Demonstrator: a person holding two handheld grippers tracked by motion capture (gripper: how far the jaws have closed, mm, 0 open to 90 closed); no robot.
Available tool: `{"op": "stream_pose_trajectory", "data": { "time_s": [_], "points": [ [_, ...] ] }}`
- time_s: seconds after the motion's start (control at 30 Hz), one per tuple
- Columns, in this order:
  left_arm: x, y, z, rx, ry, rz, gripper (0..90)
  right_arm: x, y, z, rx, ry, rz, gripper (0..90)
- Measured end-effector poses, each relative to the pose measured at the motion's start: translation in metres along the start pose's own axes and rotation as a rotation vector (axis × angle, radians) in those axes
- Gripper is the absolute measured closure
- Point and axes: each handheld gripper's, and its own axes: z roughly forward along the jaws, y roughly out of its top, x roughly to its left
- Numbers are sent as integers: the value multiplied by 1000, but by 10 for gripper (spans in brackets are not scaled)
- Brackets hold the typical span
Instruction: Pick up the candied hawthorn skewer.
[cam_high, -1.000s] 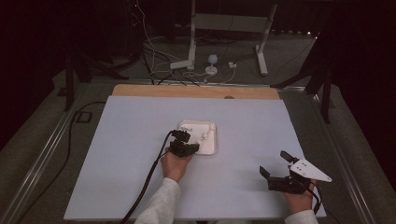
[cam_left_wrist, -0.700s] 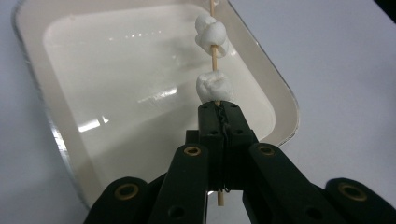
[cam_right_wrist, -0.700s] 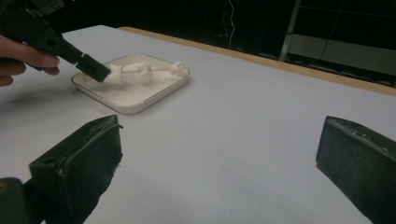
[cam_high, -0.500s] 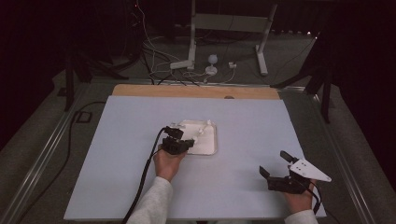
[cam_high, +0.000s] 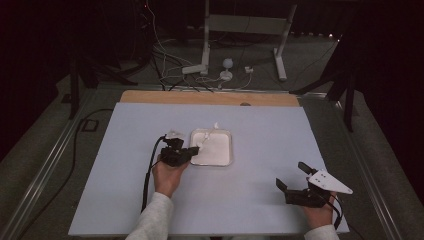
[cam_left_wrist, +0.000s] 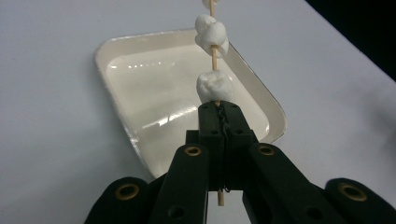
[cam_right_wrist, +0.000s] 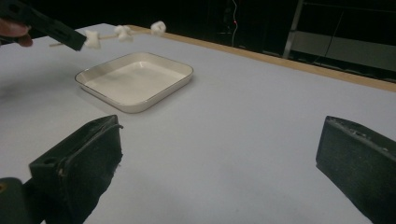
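Observation:
A white square tray (cam_high: 215, 150) (cam_left_wrist: 154, 93) (cam_right_wrist: 135, 81) lies near the middle of the pale table. My left gripper (cam_high: 192, 150) (cam_left_wrist: 218, 109) is shut on a wooden skewer (cam_left_wrist: 215, 51) threaded with white marshmallows (cam_left_wrist: 212, 86) (cam_right_wrist: 123, 31), held above the tray's left side. The skewer (cam_high: 207, 136) points toward the tray's far edge. My right gripper (cam_high: 295, 177) (cam_right_wrist: 219, 154) stands open near the table's front right, with nothing between its jaws.
A wooden strip (cam_high: 210, 97) borders the table's far edge. Beyond it, cables and a white stand (cam_high: 240, 30) sit on the floor. Black cable (cam_high: 150, 165) trails from the left gripper toward the front.
My left gripper has lifted and drawn left with the marshmallow skewer, from over the tray to its left side. The right gripper has not moved.

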Motion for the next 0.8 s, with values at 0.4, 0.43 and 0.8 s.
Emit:
{"op": "stream_pose_trajectory", "data": {
  "time_s": [0.4,0.43,0.8],
  "points": [
    [4,-10,-22,-52,-28,49,900,8,16,10,21,44,11,3],
    [4,-11,-24,-53,-28,56,900,8,19,11,18,47,11,3],
    [11,-23,-47,-100,-24,91,900,9,53,30,11,108,41,2]
  ]
}}
